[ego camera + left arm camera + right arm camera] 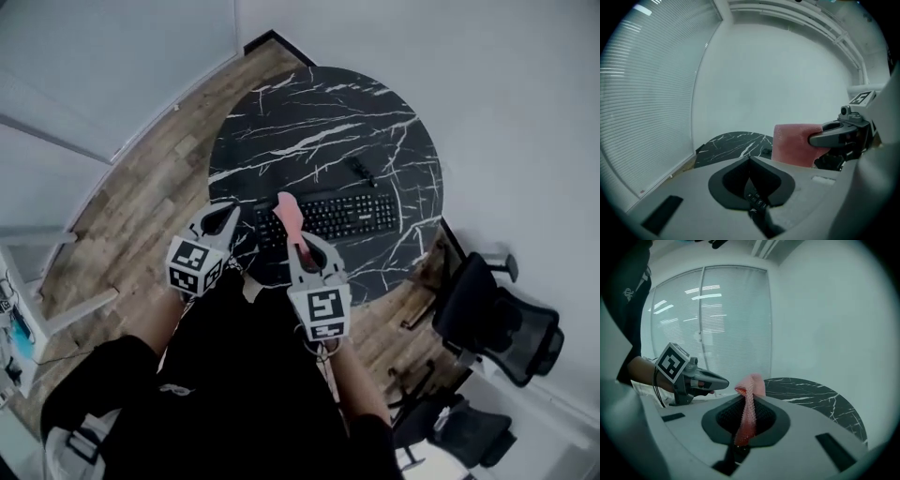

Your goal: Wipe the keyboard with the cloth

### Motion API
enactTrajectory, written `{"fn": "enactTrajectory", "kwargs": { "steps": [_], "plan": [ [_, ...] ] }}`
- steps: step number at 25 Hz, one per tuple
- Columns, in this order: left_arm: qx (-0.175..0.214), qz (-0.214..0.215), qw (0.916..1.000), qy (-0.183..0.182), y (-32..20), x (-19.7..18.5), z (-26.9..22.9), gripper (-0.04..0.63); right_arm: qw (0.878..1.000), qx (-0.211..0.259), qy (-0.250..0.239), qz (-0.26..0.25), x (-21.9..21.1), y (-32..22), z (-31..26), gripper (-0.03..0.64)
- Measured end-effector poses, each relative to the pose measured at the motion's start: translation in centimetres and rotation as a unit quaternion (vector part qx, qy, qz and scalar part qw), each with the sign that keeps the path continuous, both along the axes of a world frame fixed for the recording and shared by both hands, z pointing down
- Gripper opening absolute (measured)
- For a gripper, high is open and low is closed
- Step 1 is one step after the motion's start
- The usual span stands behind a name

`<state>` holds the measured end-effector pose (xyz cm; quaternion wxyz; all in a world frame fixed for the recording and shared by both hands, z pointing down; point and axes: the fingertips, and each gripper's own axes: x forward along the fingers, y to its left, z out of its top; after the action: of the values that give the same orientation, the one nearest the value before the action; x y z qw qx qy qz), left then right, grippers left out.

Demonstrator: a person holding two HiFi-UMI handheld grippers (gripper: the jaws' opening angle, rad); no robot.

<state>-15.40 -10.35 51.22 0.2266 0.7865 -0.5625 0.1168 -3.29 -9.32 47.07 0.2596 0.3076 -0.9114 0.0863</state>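
A black keyboard lies on the near part of a round black marble table. My right gripper is shut on a pink cloth, which sticks up from its jaws over the keyboard's left end. In the right gripper view the cloth stands as a folded strip between the jaws. My left gripper hovers just left of it at the table's near-left edge, shut and holding nothing. In the left gripper view the cloth hangs to the right, in the right gripper.
A small black object lies on the table behind the keyboard. Black office chairs stand to the right of the table. A white shelf unit is at the left. The floor is wood, with white walls and window blinds around.
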Motion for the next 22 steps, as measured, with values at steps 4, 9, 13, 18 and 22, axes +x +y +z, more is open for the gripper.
{"fn": "enactTrajectory", "kwargs": {
  "steps": [4,9,13,18,22],
  "plan": [
    [-0.026,-0.09,0.9956,-0.005,0.7,-1.2,0.9,-0.002,0.994,-0.013,0.024,-0.102,-1.0,-2.1,0.9,0.008],
    [-0.05,-0.192,0.9801,0.0,2.7,-0.9,3.5,-0.002,0.972,0.025,0.079,-0.219,-2.5,-4.5,3.5,0.008],
    [-0.072,-0.242,0.9674,0.01,5.0,0.3,5.8,-0.002,0.944,0.072,0.149,-0.286,-3.4,-5.5,7.2,0.008],
    [-0.107,-0.255,0.9606,0.032,7.9,1.9,8.8,-0.002,0.895,0.139,0.239,-0.349,-5.2,-5.4,11.9,0.009],
    [-0.111,-0.249,0.9608,0.049,8.8,2.5,10.2,-0.002,0.859,0.121,0.299,-0.397,-6.3,-4.3,17.5,0.012]
  ]
}}
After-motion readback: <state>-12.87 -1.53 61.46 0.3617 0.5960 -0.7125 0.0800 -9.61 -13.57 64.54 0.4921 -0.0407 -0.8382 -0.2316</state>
